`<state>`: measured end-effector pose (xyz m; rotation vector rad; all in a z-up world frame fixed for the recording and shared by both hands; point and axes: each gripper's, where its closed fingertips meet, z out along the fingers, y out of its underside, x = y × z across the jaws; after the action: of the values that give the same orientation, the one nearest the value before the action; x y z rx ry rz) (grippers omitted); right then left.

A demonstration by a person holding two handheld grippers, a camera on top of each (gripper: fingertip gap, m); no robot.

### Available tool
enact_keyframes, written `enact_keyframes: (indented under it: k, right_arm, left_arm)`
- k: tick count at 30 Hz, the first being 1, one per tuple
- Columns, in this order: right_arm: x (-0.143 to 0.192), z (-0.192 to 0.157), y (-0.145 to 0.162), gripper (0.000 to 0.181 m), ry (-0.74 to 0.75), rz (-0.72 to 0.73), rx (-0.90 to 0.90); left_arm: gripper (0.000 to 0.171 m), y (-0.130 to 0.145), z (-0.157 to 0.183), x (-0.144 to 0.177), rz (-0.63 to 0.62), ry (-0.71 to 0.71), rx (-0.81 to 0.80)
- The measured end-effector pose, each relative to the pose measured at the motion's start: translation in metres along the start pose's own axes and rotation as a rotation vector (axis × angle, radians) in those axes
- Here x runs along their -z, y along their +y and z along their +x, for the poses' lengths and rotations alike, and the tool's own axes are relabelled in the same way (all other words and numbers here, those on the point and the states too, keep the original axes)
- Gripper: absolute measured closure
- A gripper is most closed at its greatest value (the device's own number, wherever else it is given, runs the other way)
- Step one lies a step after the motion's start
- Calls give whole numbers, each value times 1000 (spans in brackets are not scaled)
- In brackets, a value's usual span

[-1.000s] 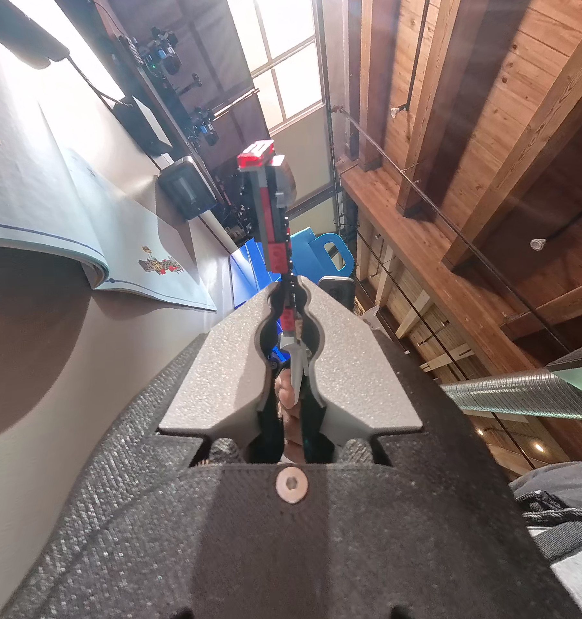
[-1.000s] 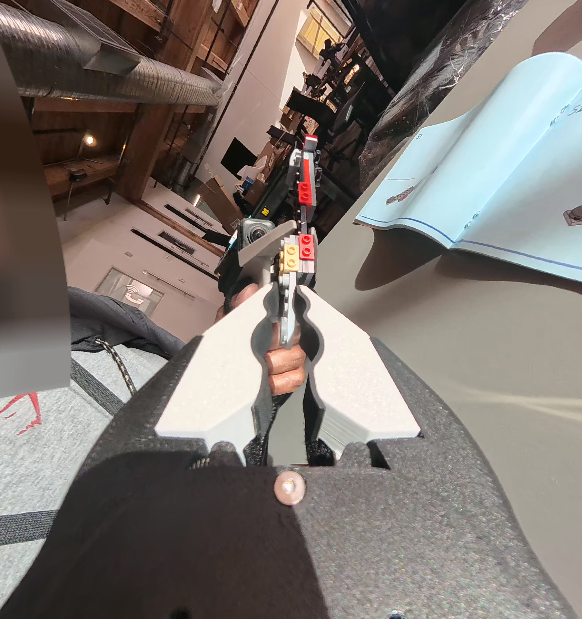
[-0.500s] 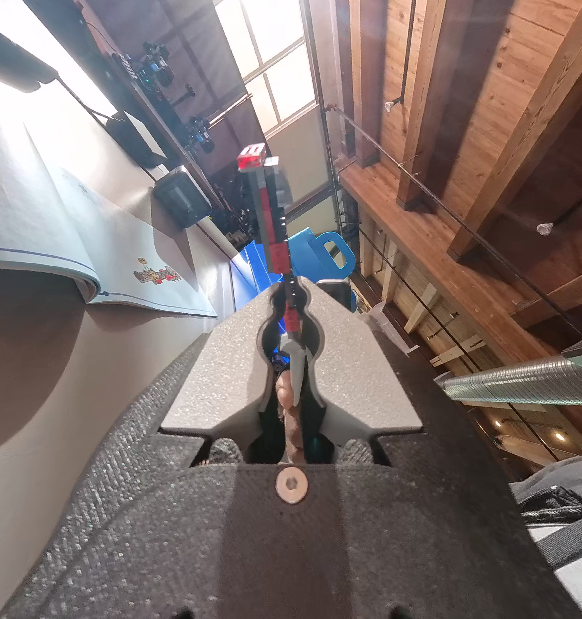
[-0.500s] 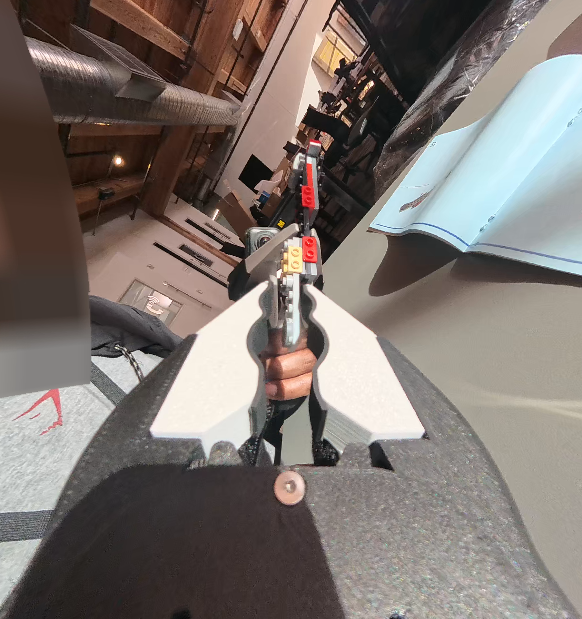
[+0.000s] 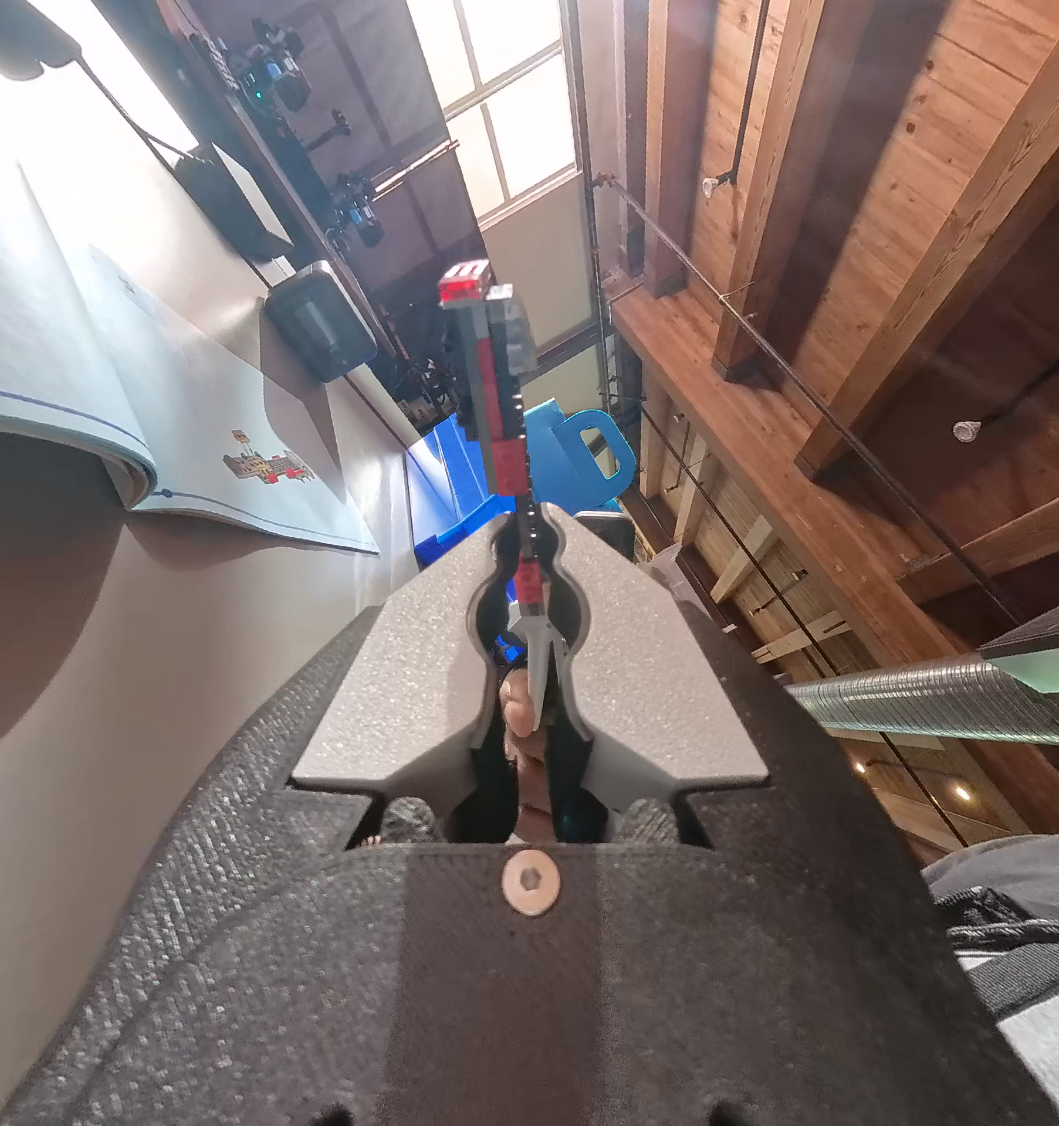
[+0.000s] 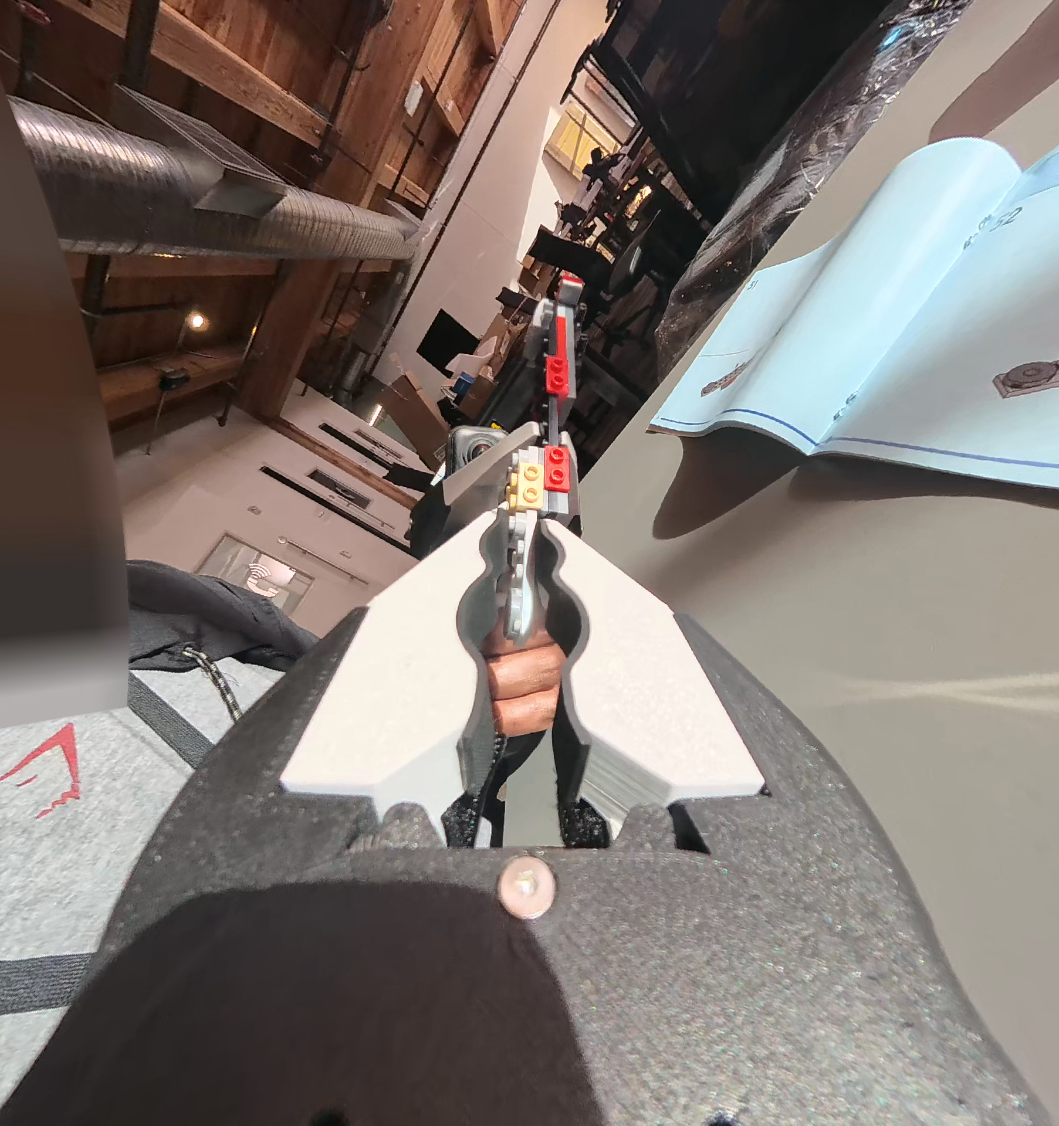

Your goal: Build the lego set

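Note:
A long, thin lego model (image 5: 502,426) of red, black and grey bricks is held in the air, edge-on. My left gripper (image 5: 530,518) is shut on its near end, and the model's far end carries a red piece. In the right wrist view the same model (image 6: 554,469) shows tan and red studded bricks. My right gripper (image 6: 524,521) is shut on its grey plate end. The left gripper's grey finger (image 6: 484,469) lies just beyond the right fingertips. A hand (image 6: 524,682) shows behind the jaws.
The open instruction booklet (image 5: 240,487) (image 6: 911,365) lies on the beige table (image 5: 149,701) (image 6: 850,701). A black device (image 5: 319,335) and a blue bin (image 5: 447,487) stand at the table's far end. A person's grey garment (image 6: 57,853) is close by. Less than 4 cm separates the two grippers' tips.
Both grippers have shifted and tilted slightly together with the model between them. Both grips have stayed shut on it.

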<state>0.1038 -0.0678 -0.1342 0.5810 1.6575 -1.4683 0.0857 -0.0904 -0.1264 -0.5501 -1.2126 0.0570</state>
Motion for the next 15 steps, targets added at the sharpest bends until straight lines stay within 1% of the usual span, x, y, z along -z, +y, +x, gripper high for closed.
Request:
enact_keyframes:
  k: [3, 5, 6, 8, 9, 15]
  right_arm:
    - [7, 2, 3, 170, 5, -11, -15]
    - [16, 7, 6, 144, 46, -39, 12]
    - [22, 11, 7, 138, 88, -50, 54]
    - [37, 16, 8, 135, 165, -69, 144]
    - [44, 17, 7, 135, 196, -75, 184]
    - [98, 35, 3, 135, 451, -101, 436]
  left_arm:
    - [167, 7, -4, -4, -33, -26, 27]
    - [167, 17, -14, -7, -90, -77, 64]
    - [167, 23, -18, -10, -132, -87, 93]
    - [167, 41, -19, -18, -245, -79, 135]
    - [166, 48, -16, -22, -293, -64, 130]
    - [166, 97, -16, -41, -566, -119, -52]
